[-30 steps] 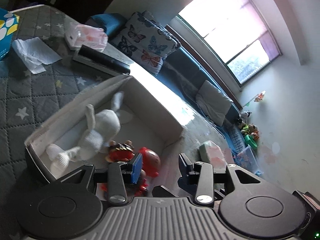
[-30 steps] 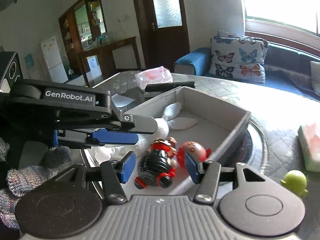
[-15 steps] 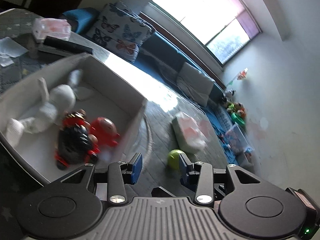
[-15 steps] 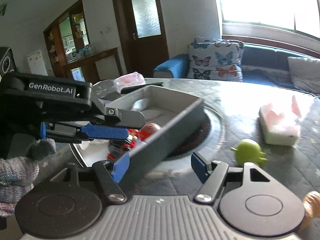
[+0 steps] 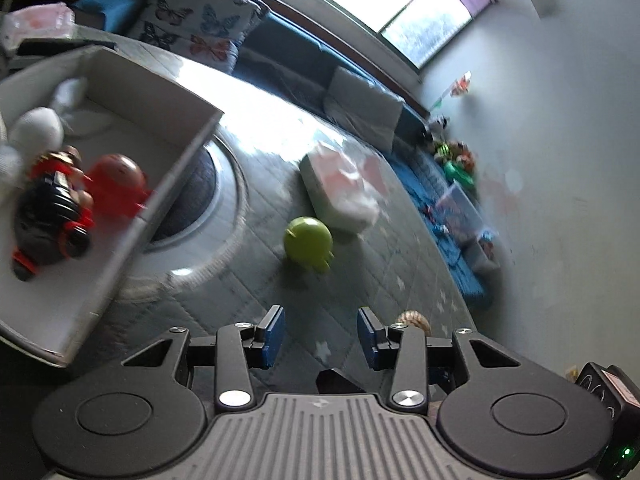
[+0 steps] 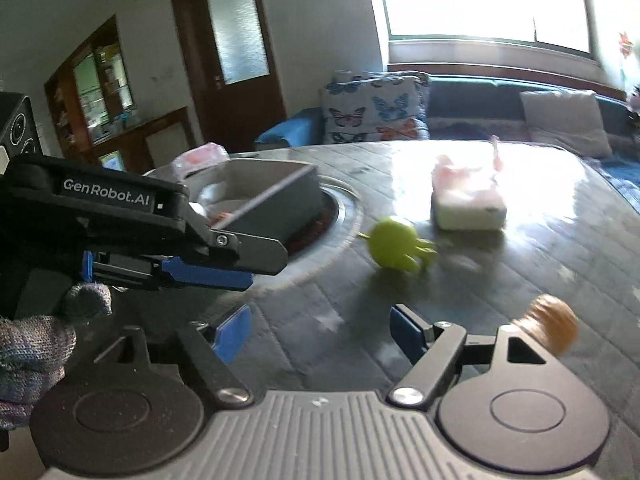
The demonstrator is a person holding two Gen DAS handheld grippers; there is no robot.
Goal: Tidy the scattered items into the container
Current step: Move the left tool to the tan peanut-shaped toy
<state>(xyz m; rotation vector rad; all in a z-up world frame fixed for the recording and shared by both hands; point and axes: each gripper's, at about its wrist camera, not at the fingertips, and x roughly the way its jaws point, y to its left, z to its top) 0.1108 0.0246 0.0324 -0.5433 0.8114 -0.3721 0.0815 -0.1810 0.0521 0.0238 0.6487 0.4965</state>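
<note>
Blurred at far left: grey rectangular container (image 5: pixel 160 92), holding one white plush (image 5: pixel 36 128), two red figures. One glossy green toy (image 5: pixel 308 242) on quilted table (image 5: pixel 400 280); one ridged brown shell (image 6: pixel 552 322) partly hidden. Left gripper (image 5: pixel 319 336), right gripper (image 6: pixel 320 330): fingers spread, empty.

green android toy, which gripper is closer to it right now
Hard to call, about equal. The left gripper faces the green toy straight ahead; the right gripper has it ahead, slightly right. Neither touches it.
</note>
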